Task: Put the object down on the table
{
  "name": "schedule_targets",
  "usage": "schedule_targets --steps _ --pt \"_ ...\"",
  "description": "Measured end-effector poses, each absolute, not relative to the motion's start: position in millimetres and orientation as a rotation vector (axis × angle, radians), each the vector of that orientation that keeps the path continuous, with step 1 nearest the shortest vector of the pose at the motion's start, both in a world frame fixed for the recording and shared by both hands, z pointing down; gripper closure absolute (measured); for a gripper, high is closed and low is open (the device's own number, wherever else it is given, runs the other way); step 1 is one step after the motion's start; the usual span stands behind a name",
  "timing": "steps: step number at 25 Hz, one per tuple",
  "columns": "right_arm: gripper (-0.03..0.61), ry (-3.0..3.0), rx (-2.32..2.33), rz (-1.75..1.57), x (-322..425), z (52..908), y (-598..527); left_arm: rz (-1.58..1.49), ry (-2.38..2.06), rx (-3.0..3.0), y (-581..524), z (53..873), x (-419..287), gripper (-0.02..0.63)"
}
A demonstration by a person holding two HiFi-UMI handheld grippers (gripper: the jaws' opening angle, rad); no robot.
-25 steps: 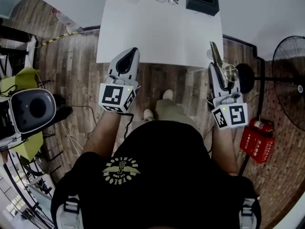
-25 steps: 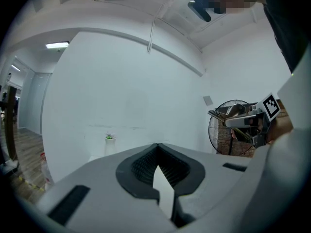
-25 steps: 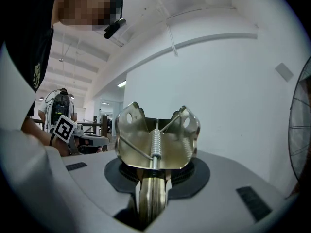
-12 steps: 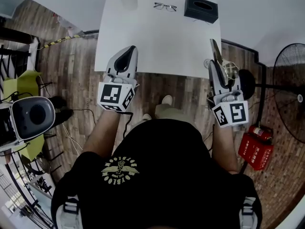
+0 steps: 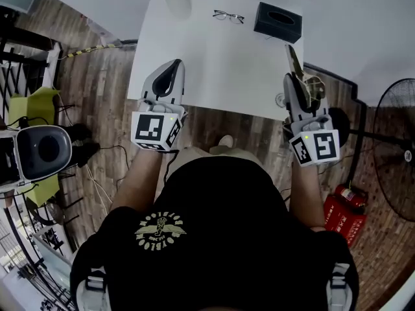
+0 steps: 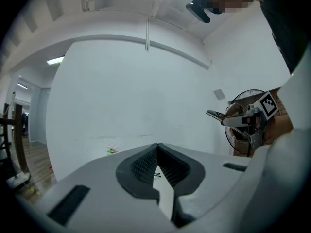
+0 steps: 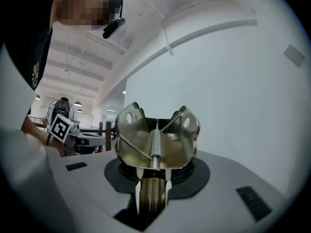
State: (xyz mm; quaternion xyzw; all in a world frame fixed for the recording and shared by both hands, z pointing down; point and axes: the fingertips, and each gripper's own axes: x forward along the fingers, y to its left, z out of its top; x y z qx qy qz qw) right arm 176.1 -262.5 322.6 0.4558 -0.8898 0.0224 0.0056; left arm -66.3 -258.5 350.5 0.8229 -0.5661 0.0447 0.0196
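Your right gripper (image 5: pixel 296 91) was found closed narrowly on the stem of a brass spring clip (image 7: pixel 156 140), the pads clamping it; the clip's long axis ran on along the jaws, toward the top of the head view. It sat at the right edge of the white table (image 5: pixel 214 63), at centre right of the frame, its splayed end seemingly out past that edge, so bare tabletop lay to the left and upward. Your left gripper (image 5: pixel 167 83) had its jaws closed together on nothing, over the table's near left edge, well apart from the clip, so the put-down falls to your right hand.
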Motion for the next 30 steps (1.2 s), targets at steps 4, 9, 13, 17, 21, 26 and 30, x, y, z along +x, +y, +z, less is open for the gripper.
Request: schedule_targets --steps 4,9,13,17,21,26,30 --pt "0.494 -2.812 1.403 0.081 175.1 321.9 -273.5 0.156 -1.765 2.551 -260.7 350.2 -60.8 0.607" --pt "0.494 -2.821 1.385 0.096 169.9 324.2 -282.7 0.161 -1.773 2.536 -264.7 349.1 -67.1 0.607" --pt "0.494 -2.823 1.401 0.095 164.0 322.8 -288.2 0.168 -1.74 2.55 -272.9 352.5 -68.3 0.607" --pt "0.494 -2.809 1.419 0.093 159.2 323.4 -295.8 0.145 -1.698 2.604 -290.7 345.2 -61.7 0.607" --pt "0.494 -2.797 1.443 0.111 148.8 324.3 -312.2 0.122 -1.65 2.647 -319.7 339.8 -62.6 0.607" --pt "0.494 -2.782 1.464 0.132 136.1 328.6 -335.3 0.113 -1.63 2.653 -348.6 340.1 -76.7 0.607" --pt "0.494 -2.774 1.479 0.148 124.6 332.1 -352.3 0.117 -1.618 2.656 -367.0 341.7 -88.9 0.607"
